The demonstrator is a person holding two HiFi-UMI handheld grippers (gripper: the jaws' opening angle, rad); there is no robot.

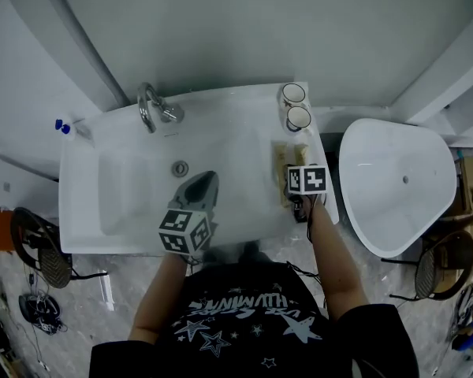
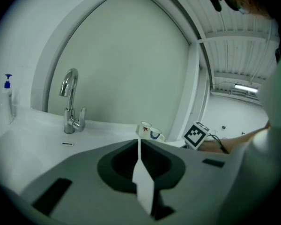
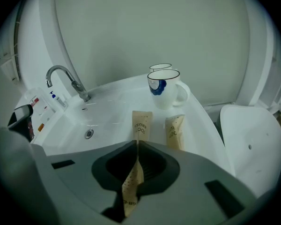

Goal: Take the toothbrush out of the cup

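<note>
Two white cups (image 1: 298,117) stand at the sink's back right corner; in the right gripper view the front cup (image 3: 163,89) bears a blue mark, and no brush shows above its rim. My right gripper (image 3: 137,142) is shut on a tan paper toothbrush packet (image 3: 142,123), whose far end points toward the cups, low over the counter. A second tan packet (image 3: 174,131) lies on the counter beside it. In the head view my right gripper (image 1: 298,165) sits over the packets (image 1: 284,168). My left gripper (image 1: 207,178) hovers above the basin's front, its jaws together (image 2: 139,140) and nothing between them.
A chrome faucet (image 1: 150,107) stands at the back of the white sink (image 1: 87,172), the drain (image 1: 180,168) in the basin. A blue-pump bottle (image 1: 63,126) is at the back left. A white oval tub (image 1: 398,179) sits right of the counter. Chairs (image 1: 43,250) stand on the floor.
</note>
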